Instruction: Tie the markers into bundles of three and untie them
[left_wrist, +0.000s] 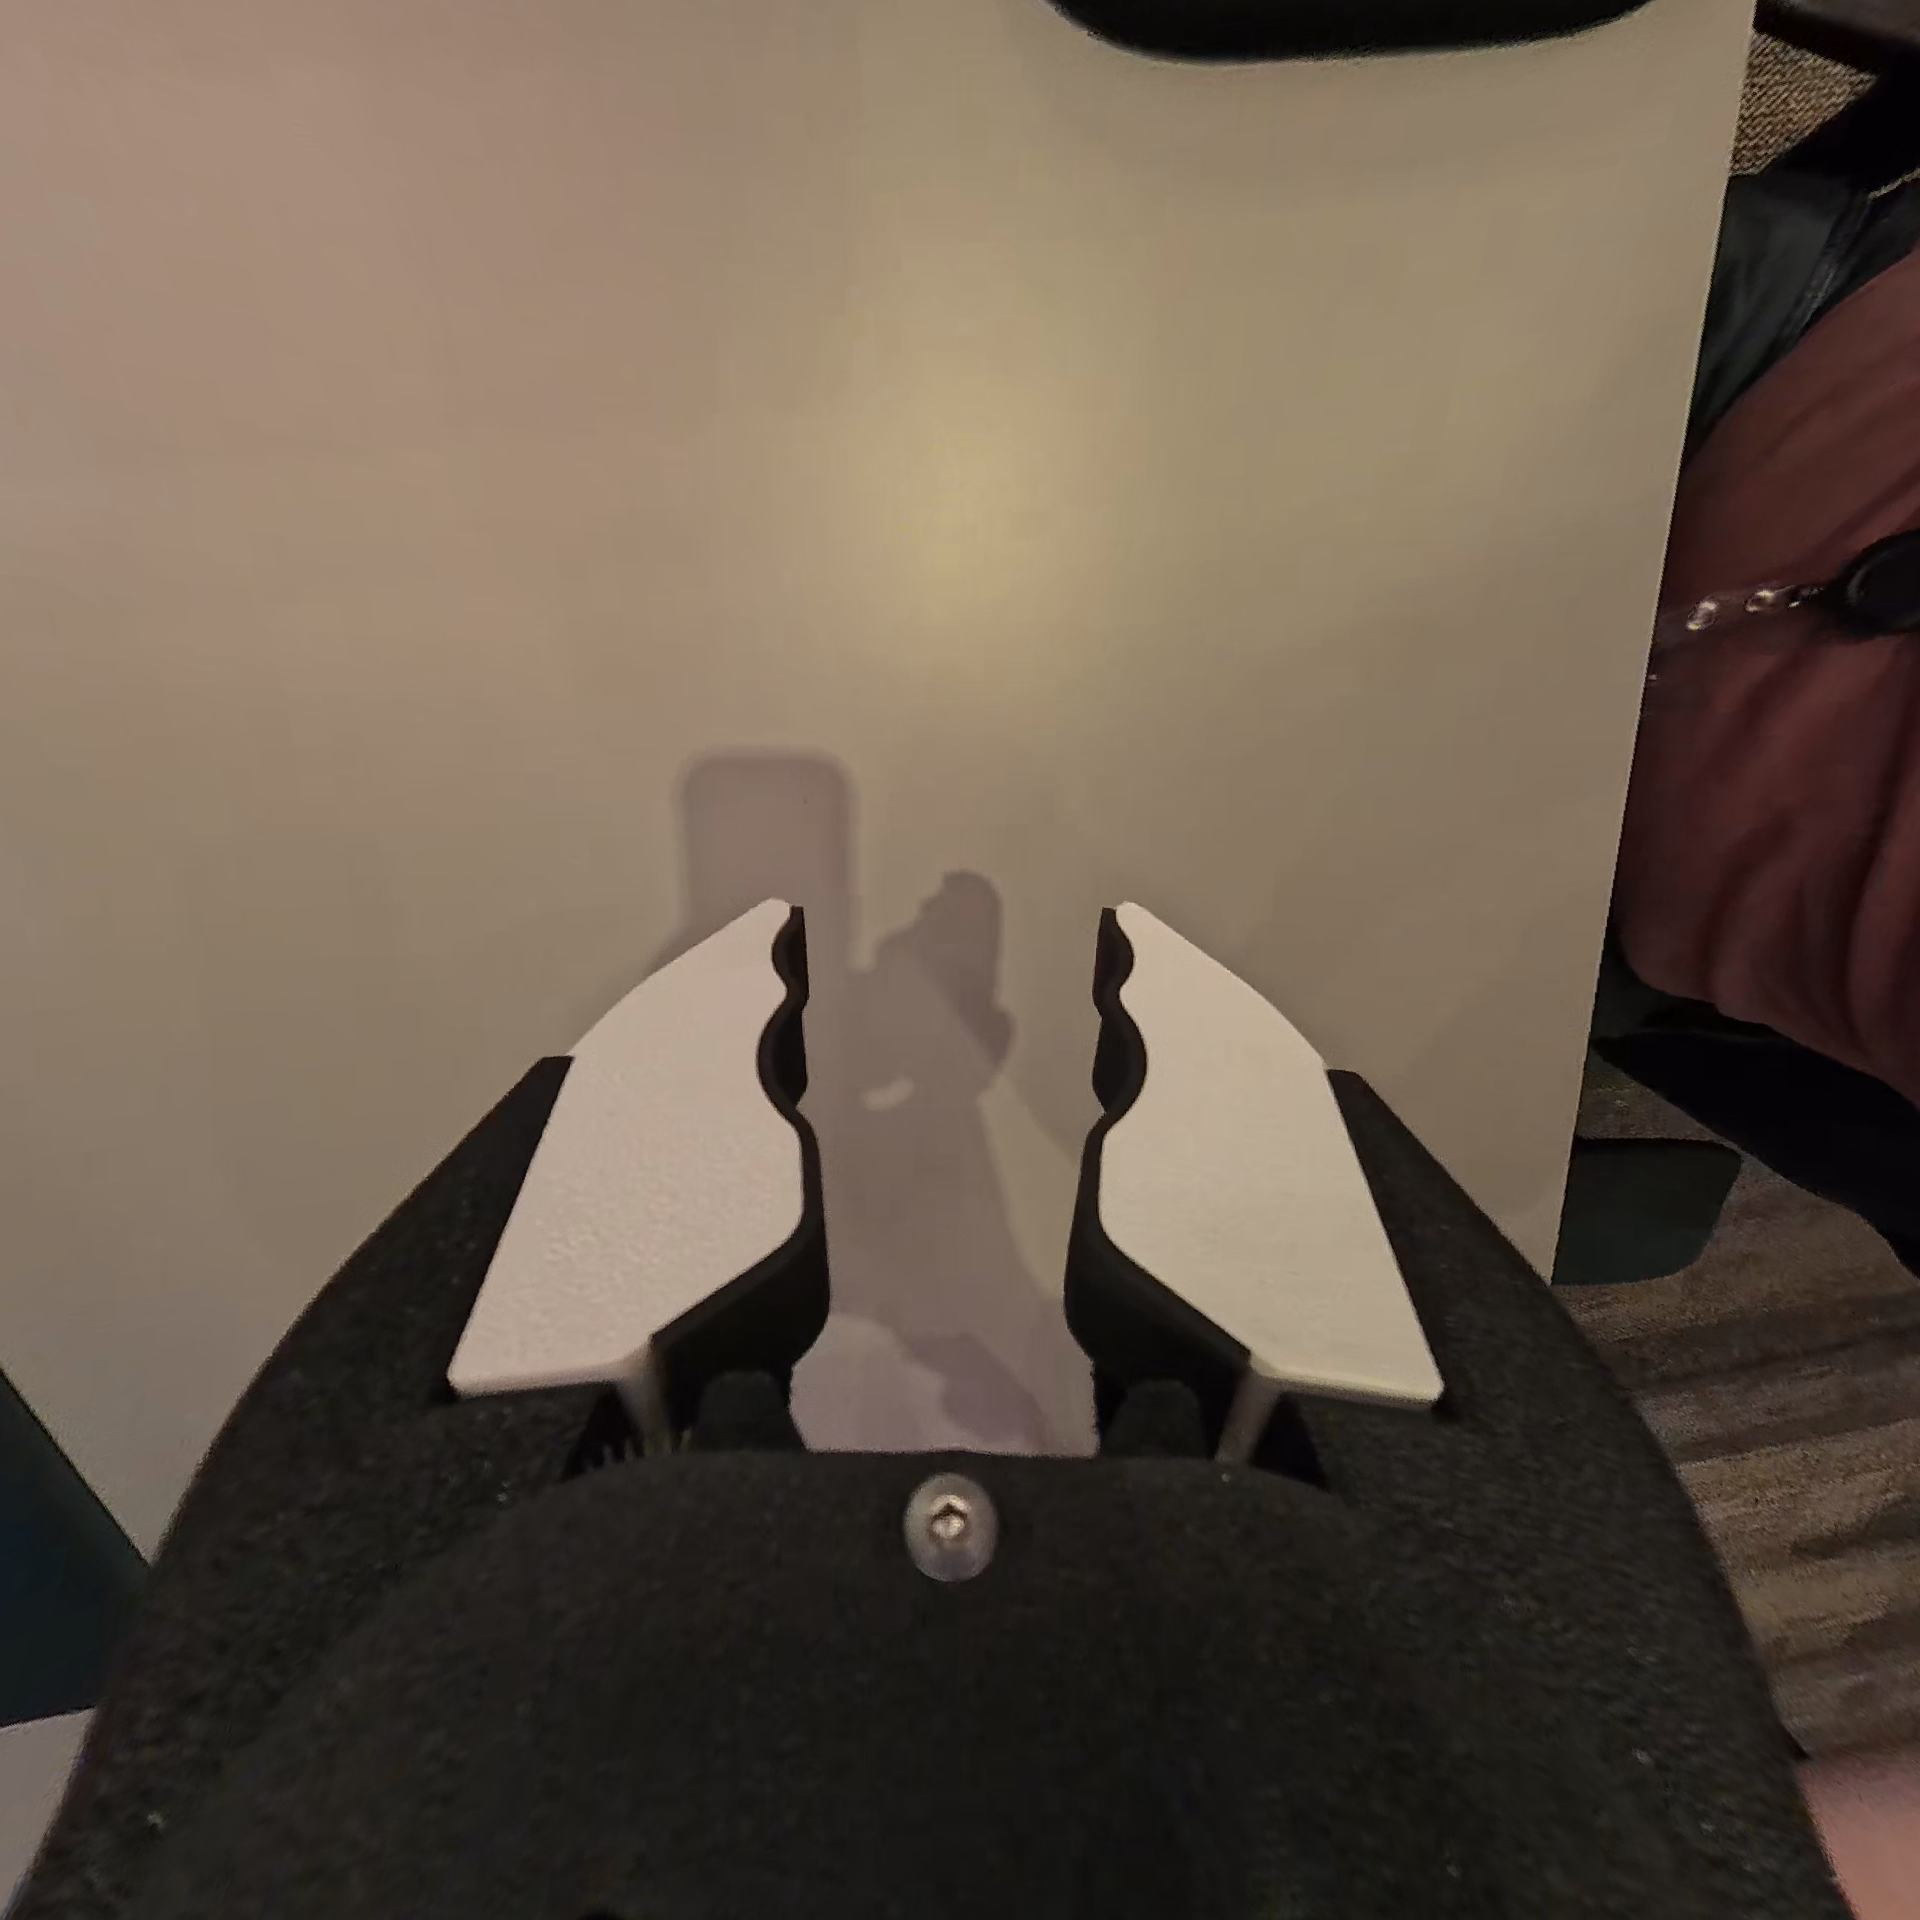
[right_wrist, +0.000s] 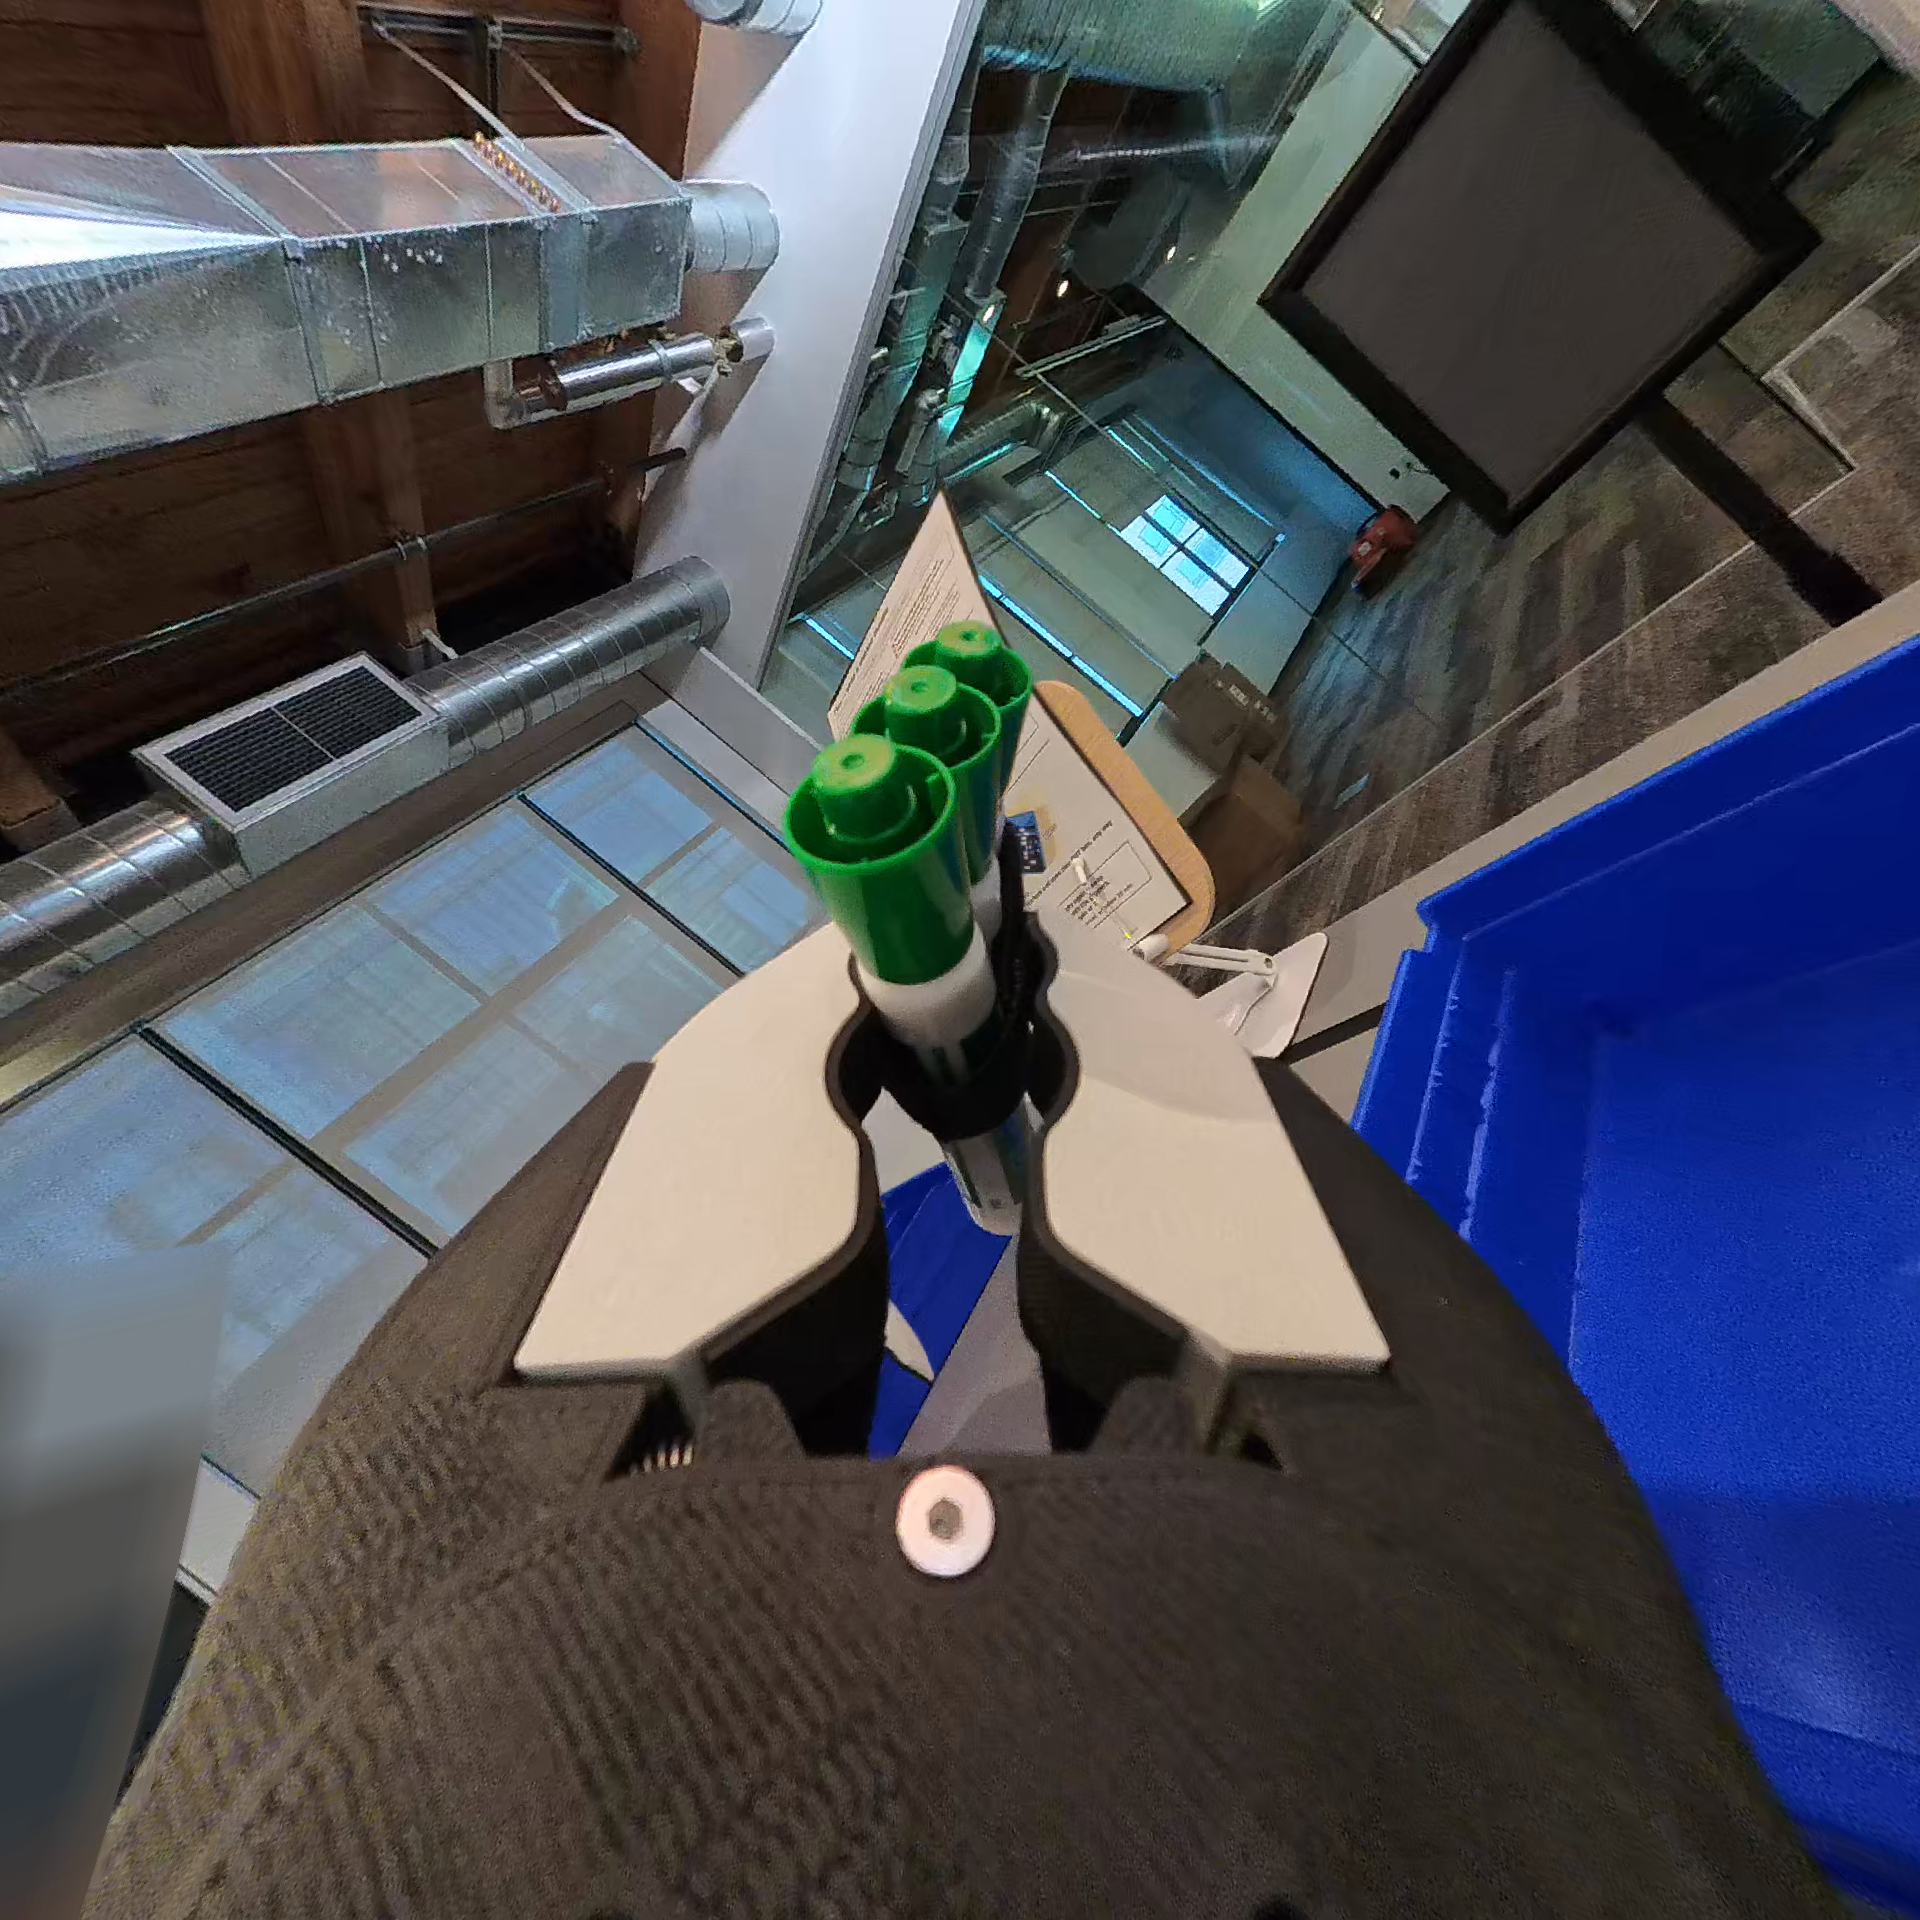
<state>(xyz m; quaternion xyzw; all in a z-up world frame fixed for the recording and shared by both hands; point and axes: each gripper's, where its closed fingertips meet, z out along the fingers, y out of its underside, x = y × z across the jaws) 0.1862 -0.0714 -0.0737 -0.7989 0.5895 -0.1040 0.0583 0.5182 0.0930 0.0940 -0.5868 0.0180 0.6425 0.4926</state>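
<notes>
In the right wrist view my right gripper (right_wrist: 951, 992) is shut on a bundle of three green-capped markers (right_wrist: 904, 831). The caps point up and away from the camera. A black band (right_wrist: 1013, 997) wraps the white barrels at the fingertips. The gripper is tilted up toward the ceiling. In the left wrist view my left gripper (left_wrist: 951, 914) is open and empty. It hovers over a bare white table (left_wrist: 831, 416). No markers show in that view.
A blue plastic bin (right_wrist: 1683, 1039) stands close on the right of the right gripper. A dark object (left_wrist: 1382, 21) sits at the far edge of the table. A person's maroon clothing (left_wrist: 1787, 727) is past the table's right edge. There is about 40 cm between the tips of the two grippers.
</notes>
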